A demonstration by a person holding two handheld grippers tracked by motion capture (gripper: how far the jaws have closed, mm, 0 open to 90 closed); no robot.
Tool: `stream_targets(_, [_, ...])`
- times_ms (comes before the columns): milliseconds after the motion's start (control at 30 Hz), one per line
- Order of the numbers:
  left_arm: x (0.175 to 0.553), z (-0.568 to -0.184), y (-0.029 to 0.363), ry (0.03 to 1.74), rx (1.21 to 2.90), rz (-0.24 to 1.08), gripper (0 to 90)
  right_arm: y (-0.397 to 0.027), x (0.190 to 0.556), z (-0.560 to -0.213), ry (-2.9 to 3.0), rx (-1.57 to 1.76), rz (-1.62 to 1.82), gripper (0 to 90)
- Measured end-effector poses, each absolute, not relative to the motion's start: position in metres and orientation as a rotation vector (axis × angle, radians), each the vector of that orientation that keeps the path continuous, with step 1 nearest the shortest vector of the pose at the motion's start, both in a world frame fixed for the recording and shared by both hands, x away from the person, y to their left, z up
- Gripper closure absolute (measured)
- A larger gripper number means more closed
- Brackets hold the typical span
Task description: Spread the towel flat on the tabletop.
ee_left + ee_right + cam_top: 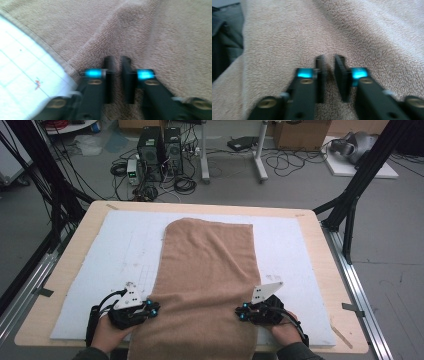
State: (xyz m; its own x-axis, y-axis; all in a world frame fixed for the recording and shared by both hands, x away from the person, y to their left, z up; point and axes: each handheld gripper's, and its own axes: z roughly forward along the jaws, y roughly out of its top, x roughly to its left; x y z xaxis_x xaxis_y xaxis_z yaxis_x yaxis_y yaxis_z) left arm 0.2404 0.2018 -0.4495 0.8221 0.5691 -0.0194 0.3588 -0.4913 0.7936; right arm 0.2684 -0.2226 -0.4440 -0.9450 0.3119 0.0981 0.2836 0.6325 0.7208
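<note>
Tan towel (207, 270) in both tools' pinch

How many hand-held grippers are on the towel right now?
2. The left hand-held gripper is at the towel's near left edge, and the right hand-held gripper is at its near right edge. Each is shut on a pinch of the cloth.

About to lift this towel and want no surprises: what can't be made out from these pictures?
- Towel near end: cut off by the high view's bottom edge.
- Left tongs and right tongs pinch: blurred in both gripper views; how much cloth is caught is unclear.
- Mat under the towel: hidden.
</note>
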Motion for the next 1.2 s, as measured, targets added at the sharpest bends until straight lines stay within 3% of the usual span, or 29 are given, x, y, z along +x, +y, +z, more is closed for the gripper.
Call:
stream_targets(167, [0.223,-0.443,0.203,0.621,2.137,0.26,86.3,-0.225,0.259,-0.436,2.855,0.441,1.231,86.6])
stream_targets(300, [0.233,-0.431,0.205,0.641,2.069,0.305,68.2,-0.228,0.259,-0.432,2.819,0.46,1.31,74.0])
stream_targets(433, [0.255,-0.435,0.201,0.698,2.083,0.355,64.0,-0.217,0.261,-0.443,2.859,0.447,1.249,72.2])
stream_targets(500, [0.262,-0.444,0.198,0.716,2.147,0.328,66.3,-0.218,0.263,-0.446,2.849,0.466,1.28,77.8])
stream_targets(567, [0.259,-0.449,0.197,0.699,2.141,0.336,77.9,-0.221,0.263,-0.447,2.852,0.455,1.289,86.4])
stream_targets(633, [0.255,-0.449,0.197,0.71,2.141,0.348,85.5,-0.222,0.263,-0.447,2.86,0.439,1.296,87.9])
stream_targets(933, [0.227,-0.445,0.204,0.685,2.131,0.319,85.7,-0.229,0.254,-0.437,2.902,0.38,1.361,87.5])
stream_targets(1067, [0.237,-0.439,0.206,0.705,2.097,0.315,72.9,-0.235,0.258,-0.43,2.843,0.448,1.441,74.1])
stream_targets(1200, [0.252,-0.432,0.207,0.729,2.056,0.37,64.5,-0.236,0.269,-0.426,2.78,0.531,1.403,68.2])
